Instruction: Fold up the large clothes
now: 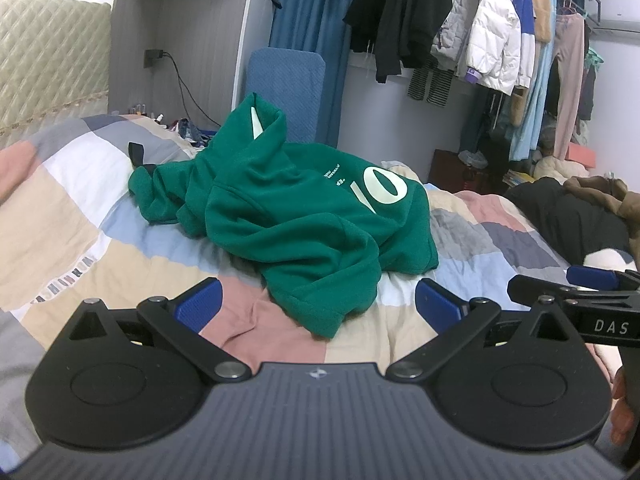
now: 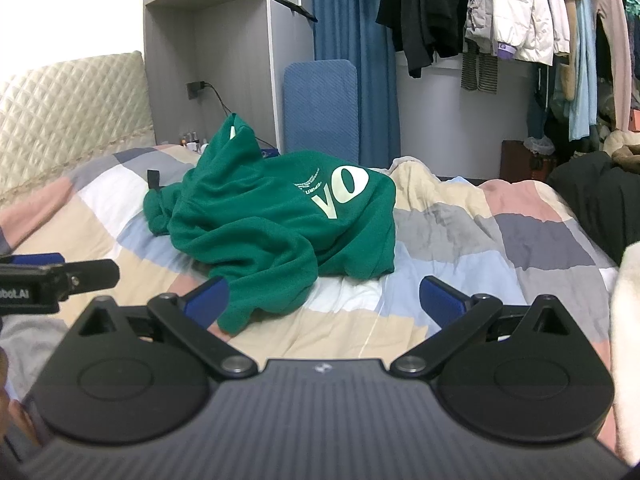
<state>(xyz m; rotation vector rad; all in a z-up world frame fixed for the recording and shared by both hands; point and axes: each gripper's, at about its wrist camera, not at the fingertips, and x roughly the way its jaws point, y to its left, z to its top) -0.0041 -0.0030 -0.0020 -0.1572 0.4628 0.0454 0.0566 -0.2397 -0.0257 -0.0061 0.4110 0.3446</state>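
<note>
A green hoodie (image 1: 288, 216) (image 2: 272, 216) with pale lettering lies crumpled in a heap on the patchwork bedspread (image 1: 80, 216) (image 2: 500, 240), its hood standing up at the back. My left gripper (image 1: 318, 304) is open just short of the heap's near hem, nothing between its blue fingers (image 1: 200, 304). My right gripper (image 2: 324, 304) is open too, its left finger (image 2: 208, 300) close beside the hanging green hem. In the left wrist view the right gripper (image 1: 576, 284) shows at the right edge; the left gripper (image 2: 60, 272) shows at the left edge of the right wrist view.
A padded headboard (image 1: 48, 60) stands at the left. A blue board (image 1: 286, 92) leans behind the bed beside a blue curtain (image 1: 316, 16). Hanging coats and clothes (image 1: 500, 32) fill a rail at the right. Dark and brown garments (image 1: 572, 208) lie piled at the bed's right side.
</note>
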